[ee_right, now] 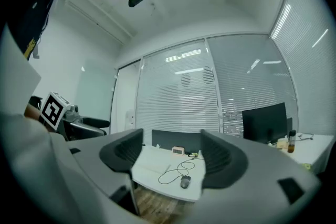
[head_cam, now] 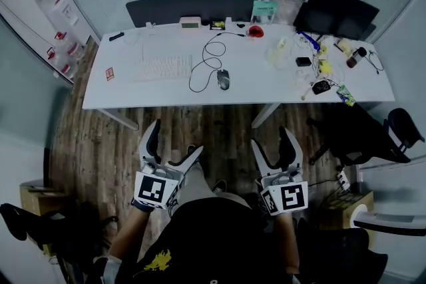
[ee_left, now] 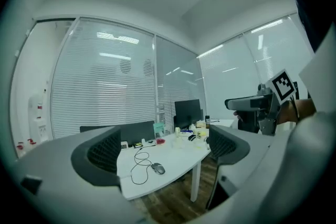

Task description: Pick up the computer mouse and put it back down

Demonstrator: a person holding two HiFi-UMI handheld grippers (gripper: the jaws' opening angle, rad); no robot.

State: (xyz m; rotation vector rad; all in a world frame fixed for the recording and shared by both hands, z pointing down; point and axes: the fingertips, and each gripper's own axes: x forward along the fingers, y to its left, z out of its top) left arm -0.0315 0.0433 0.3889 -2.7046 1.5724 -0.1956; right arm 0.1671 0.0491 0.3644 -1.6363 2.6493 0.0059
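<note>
The mouse (head_cam: 223,79) is lying near the front edge of the white table (head_cam: 133,95), with its cable (head_cam: 205,64) looping at eleven o'clock and a keyboard (head_cam: 162,68) at nine. The left gripper (head_cam: 176,140) and right gripper (head_cam: 271,138) are hovering at six o'clock over the wooden floor (head_cam: 219,122), well apart from the table, with jaws spread and pinching nothing.

left gripper (head_cam: 176,138): jaws wide apart, pads free, pointing forward about level | right gripper (head_cam: 271,138): jaws partly apart, pads free, level, alongside the left | left forearm (head_cam: 128,236), right forearm (head_cam: 285,244): tucked near torso
</note>
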